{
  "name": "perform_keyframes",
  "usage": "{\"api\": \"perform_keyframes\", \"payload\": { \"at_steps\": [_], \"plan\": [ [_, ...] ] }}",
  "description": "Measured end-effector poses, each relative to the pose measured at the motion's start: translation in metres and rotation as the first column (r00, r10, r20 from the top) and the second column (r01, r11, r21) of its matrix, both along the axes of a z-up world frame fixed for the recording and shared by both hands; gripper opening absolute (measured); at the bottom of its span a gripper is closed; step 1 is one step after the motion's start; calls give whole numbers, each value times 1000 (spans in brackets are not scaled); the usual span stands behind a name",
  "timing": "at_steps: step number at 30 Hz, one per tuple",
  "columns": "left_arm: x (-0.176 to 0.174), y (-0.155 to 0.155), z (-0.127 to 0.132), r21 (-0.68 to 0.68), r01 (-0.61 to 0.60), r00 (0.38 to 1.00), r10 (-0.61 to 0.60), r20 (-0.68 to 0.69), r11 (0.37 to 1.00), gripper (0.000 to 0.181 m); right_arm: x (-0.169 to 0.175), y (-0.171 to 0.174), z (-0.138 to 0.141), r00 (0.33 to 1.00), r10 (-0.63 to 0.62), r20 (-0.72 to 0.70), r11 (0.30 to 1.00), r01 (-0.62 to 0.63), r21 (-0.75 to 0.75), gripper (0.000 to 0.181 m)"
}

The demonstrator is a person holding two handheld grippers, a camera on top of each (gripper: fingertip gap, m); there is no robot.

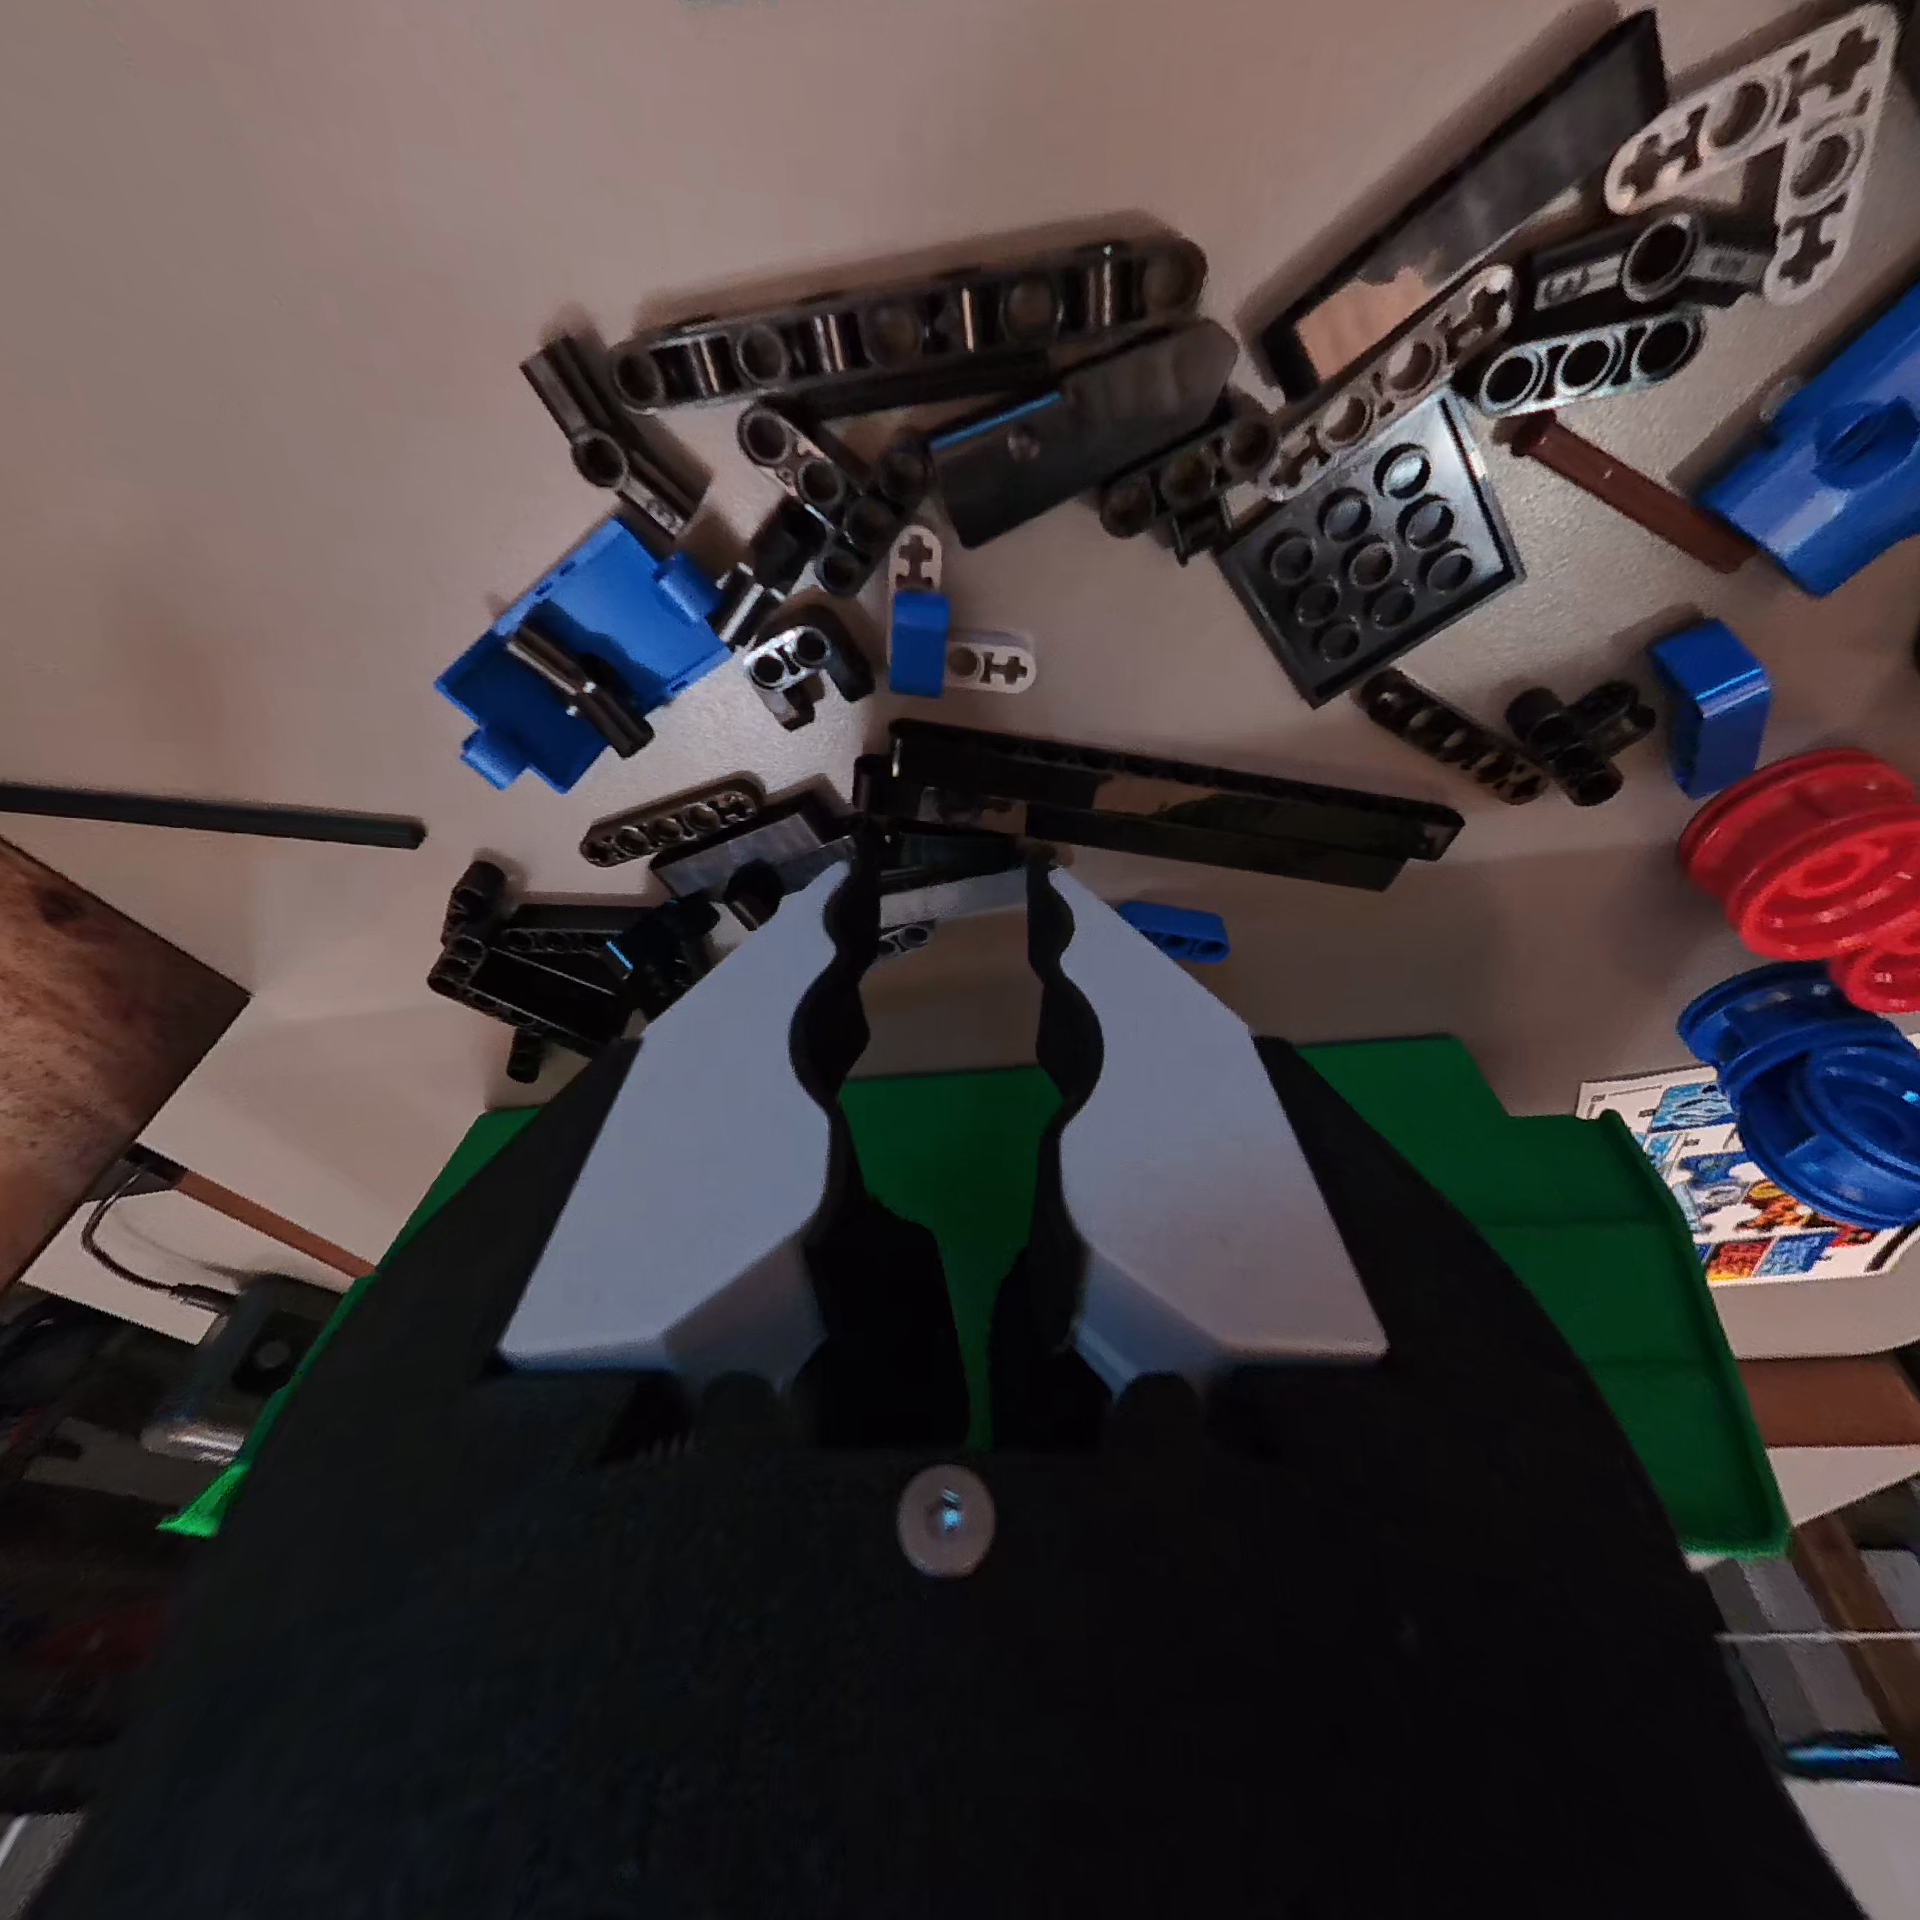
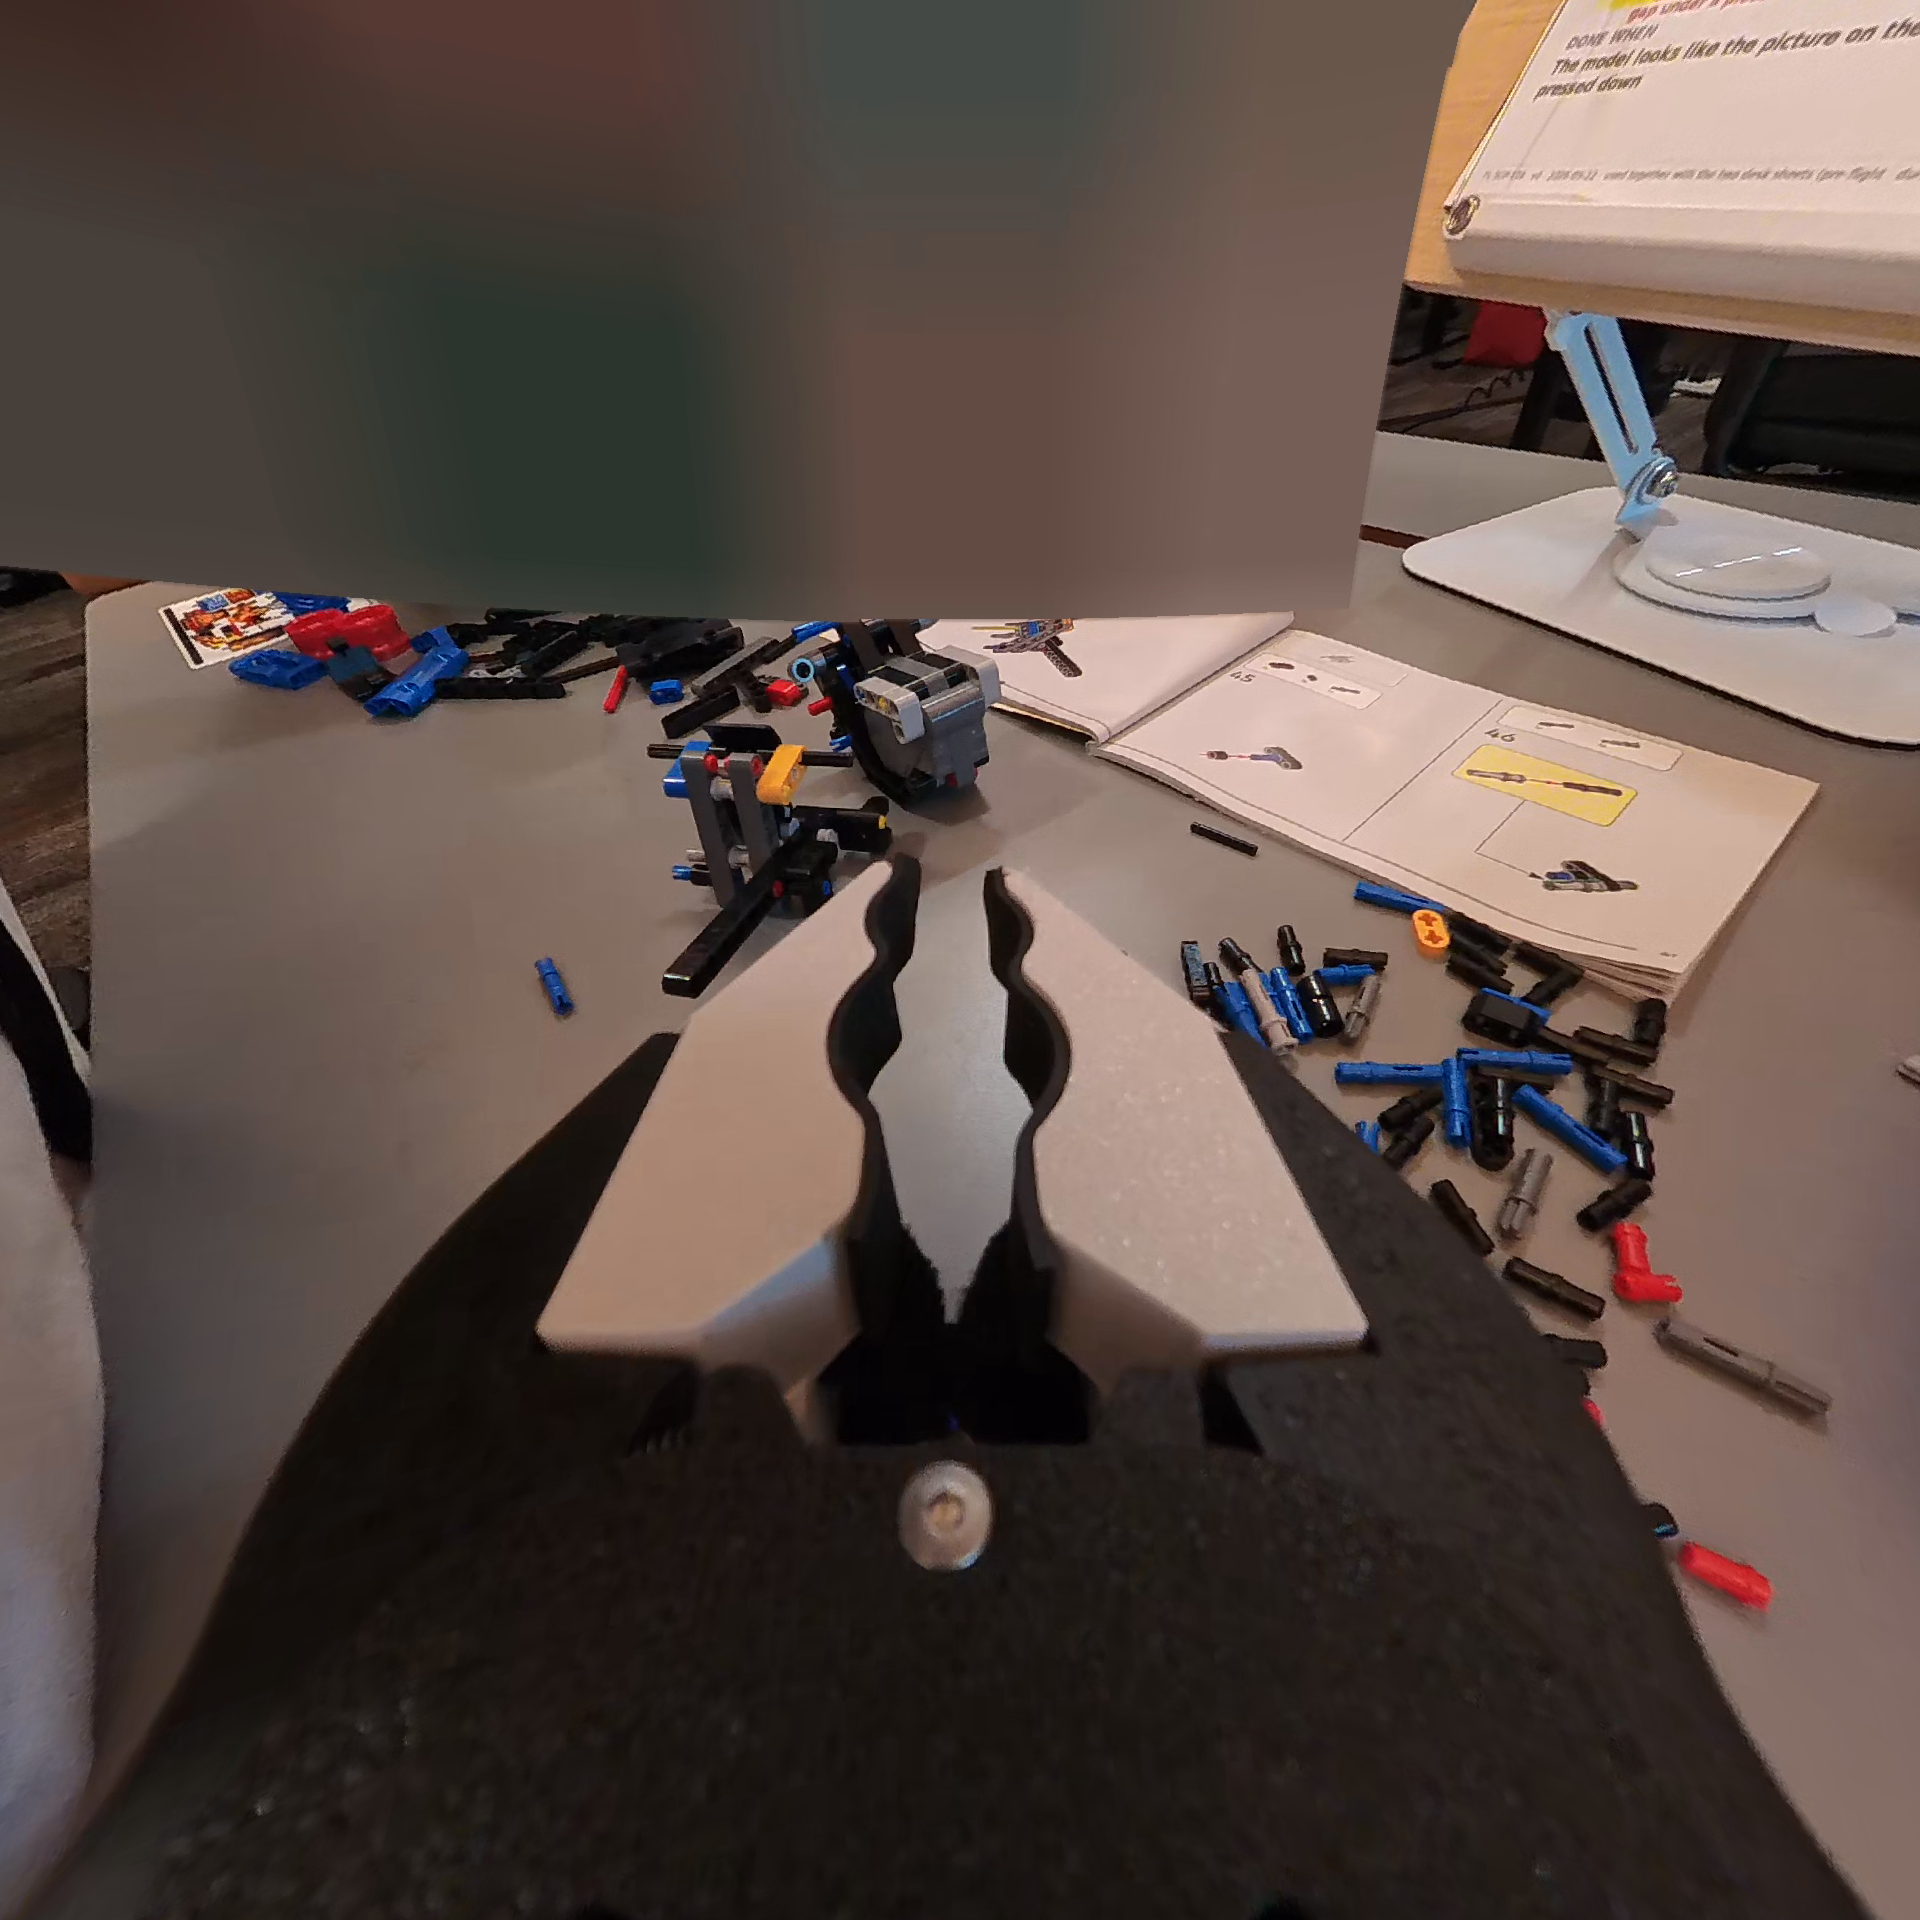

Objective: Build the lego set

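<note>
Two grippers noted: left gripper [image 1: 951,883] part-open at a long black beam [image 1: 1164,805], grasp uncertain; right gripper [image 2: 951,883] slightly parted, empty; closing called for next.

Print on propped sheet [image 2: 1704,114], booklet [image 2: 1455,790]; content withheld.

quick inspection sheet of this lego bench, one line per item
surface: grey table, crowded with parts.
job's things: half-built model beside open instruction booklet; pile of pins; red wheel, blue wheel, black beams.
clutter: sticker sheet, green tray.
grippers: left gripper fingers around a long black beam; right gripper open, empty.
cables: one at the table edge.
surroundings: white stand holding a page.
</note>
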State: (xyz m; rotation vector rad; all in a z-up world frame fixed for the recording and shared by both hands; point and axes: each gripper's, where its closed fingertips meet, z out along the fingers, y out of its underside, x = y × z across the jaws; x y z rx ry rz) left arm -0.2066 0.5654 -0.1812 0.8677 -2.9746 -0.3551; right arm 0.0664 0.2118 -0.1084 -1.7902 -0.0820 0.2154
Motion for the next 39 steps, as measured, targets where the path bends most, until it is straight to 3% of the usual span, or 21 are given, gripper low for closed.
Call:
{"api": "perform_keyframes", "payload": {
  "at_steps": [12, 27, 32, 36, 39],
  "plan": [
    [-4, -6, -8, -6, -35, 999, 35, 0, 999, 13, -1, -1, 0, 1000, 16, -20, 1000, -16, 0, 13],
    [-2, -3, 0, 20, -83, 996, 83, 28, 996, 16, -3, -1, 0, 999, 26, -29, 1000, -26, -3, 13],
    [0, -6, -5, 17, -76, 997, 76, 20, 997, 6, -3, -1, 0, 999, 28, -34, 1000, -28, -1, 13],
    [10, -8, 17, 14, -122, 987, 119, 109, 992, 7, -3, -2, 0, 999, 29, -33, 1000, -29, 1, 13],
    [39, -18, 52, -24, -225, 923, 221, 314, 974, 6, -4, -1, 0, 999, 30, -29, 1000, -30, 0, 13]
  ]
}}
